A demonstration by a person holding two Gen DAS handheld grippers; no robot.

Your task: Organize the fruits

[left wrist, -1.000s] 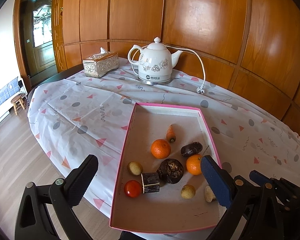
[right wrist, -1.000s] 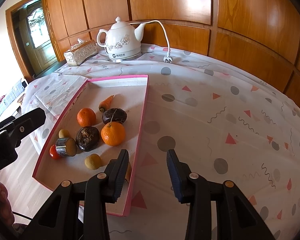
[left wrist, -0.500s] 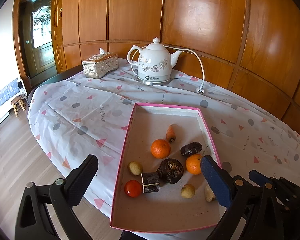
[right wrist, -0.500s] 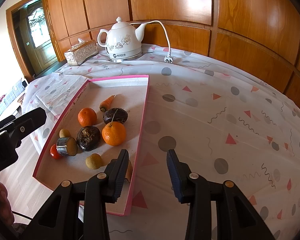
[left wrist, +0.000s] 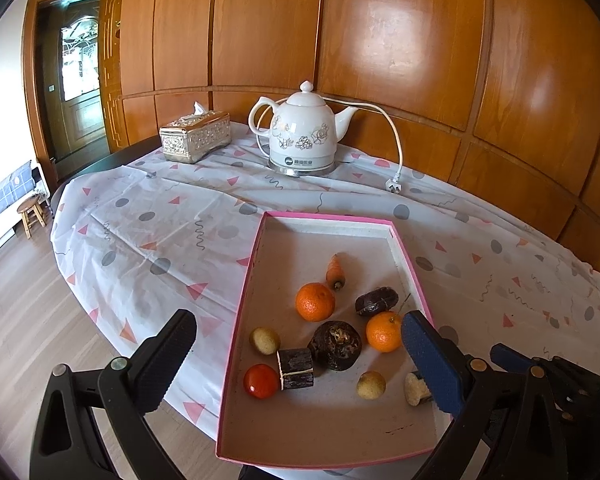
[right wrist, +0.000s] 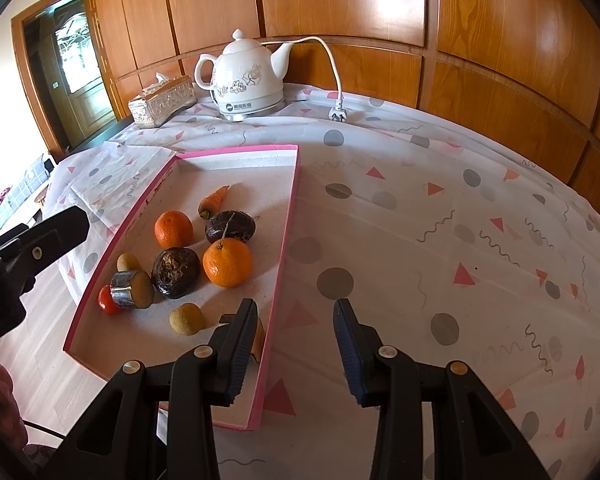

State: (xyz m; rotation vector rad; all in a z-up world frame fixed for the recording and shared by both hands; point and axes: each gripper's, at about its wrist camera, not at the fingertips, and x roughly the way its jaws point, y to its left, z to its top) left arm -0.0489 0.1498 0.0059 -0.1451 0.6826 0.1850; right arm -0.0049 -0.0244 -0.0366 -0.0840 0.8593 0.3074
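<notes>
Two oranges [left wrist: 315, 302], a small carrot [left wrist: 335, 272], a tomato [left wrist: 261, 380] and dark tubers lie loose in the pink-rimmed tray [left wrist: 332, 222] on the patterned tablecloth [right wrist: 440, 208], left gripper [left wrist: 296, 364] jaws wide and empty above it, right gripper [right wrist: 296, 344] parted, empty, straddling the tray's right rim.

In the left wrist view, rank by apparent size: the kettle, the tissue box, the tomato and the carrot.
1. kettle, largest by far, though it sits far back.
2. tissue box, also far back.
3. and 4. tomato and carrot: too alike to rank; the tomato is nearer the camera, which inflates it.
</notes>
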